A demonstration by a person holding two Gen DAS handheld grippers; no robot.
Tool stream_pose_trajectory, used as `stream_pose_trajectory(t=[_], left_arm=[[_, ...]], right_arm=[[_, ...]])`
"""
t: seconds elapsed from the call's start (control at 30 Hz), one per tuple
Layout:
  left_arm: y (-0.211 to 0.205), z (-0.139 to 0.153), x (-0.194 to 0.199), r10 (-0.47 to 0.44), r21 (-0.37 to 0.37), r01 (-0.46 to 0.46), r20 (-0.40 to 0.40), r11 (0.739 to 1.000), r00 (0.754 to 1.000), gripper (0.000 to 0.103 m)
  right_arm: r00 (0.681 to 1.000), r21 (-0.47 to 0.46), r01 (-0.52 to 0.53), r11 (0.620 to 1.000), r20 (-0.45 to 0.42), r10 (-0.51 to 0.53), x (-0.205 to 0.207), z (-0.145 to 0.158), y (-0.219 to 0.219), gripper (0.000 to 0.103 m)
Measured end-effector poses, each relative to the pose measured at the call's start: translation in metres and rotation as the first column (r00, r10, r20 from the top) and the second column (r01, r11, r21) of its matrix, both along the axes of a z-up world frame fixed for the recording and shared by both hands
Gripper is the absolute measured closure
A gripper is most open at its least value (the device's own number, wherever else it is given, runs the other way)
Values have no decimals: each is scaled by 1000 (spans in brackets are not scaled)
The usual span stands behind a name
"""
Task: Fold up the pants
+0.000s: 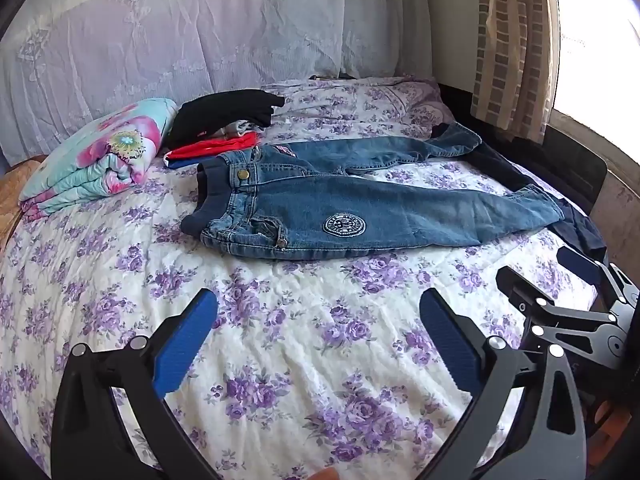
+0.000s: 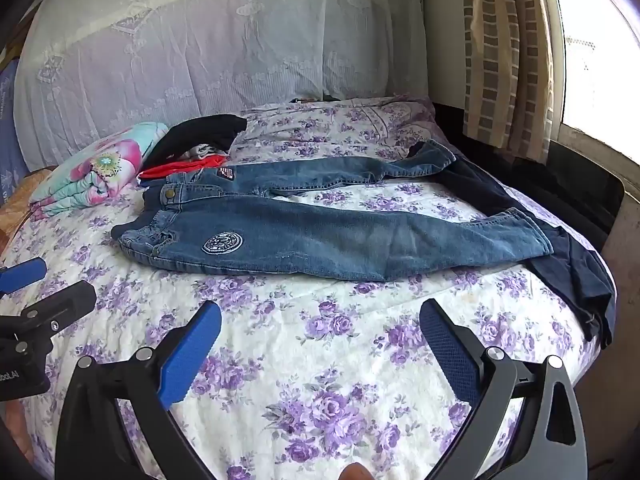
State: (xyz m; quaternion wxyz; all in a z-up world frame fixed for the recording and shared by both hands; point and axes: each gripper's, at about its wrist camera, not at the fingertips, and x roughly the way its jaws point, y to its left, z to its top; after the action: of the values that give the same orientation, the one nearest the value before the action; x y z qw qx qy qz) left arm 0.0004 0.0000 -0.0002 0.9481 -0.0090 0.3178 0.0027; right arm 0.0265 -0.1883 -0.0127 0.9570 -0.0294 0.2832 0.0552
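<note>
Both claws, left claw (image 1: pixel 318 344) and right claw (image 2: pixel 320 354), gaped empty; grabbing the jeans (image 1: pixel 360 216) risked snagging the dark garment (image 2: pixel 576 276) beneath.

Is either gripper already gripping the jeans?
No. The left gripper and right gripper hover open over bare bedsheet, short of the jeans.

Floral bed (image 1: pixel 320 360), curtained bright window (image 1: pixel 592 40)

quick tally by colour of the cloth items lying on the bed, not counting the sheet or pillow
Blue denim: 1, the jeans
Dark navy: 1, the dark garment under the leg ends
Black: 1, the black garment
Red: 1, the red garment
Floral turquoise and pink: 1, the folded blanket
Total: 5, though the pile under the black one may hide more.
</note>
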Motion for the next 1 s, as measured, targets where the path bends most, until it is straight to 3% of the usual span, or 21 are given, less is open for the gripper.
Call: stream_pose_trajectory(t=[0.2, 1.0], left_arm=[[5, -9, -2, 6, 2, -6, 9, 1000, 1000, 4], [5, -1, 0, 2, 6, -2, -2, 1000, 1000, 5]], right_arm=[[1000, -10, 0, 1000, -7, 0, 0, -1, 1, 3], [1000, -10, 1, 1000, -5, -1, -2, -1, 0, 3]])
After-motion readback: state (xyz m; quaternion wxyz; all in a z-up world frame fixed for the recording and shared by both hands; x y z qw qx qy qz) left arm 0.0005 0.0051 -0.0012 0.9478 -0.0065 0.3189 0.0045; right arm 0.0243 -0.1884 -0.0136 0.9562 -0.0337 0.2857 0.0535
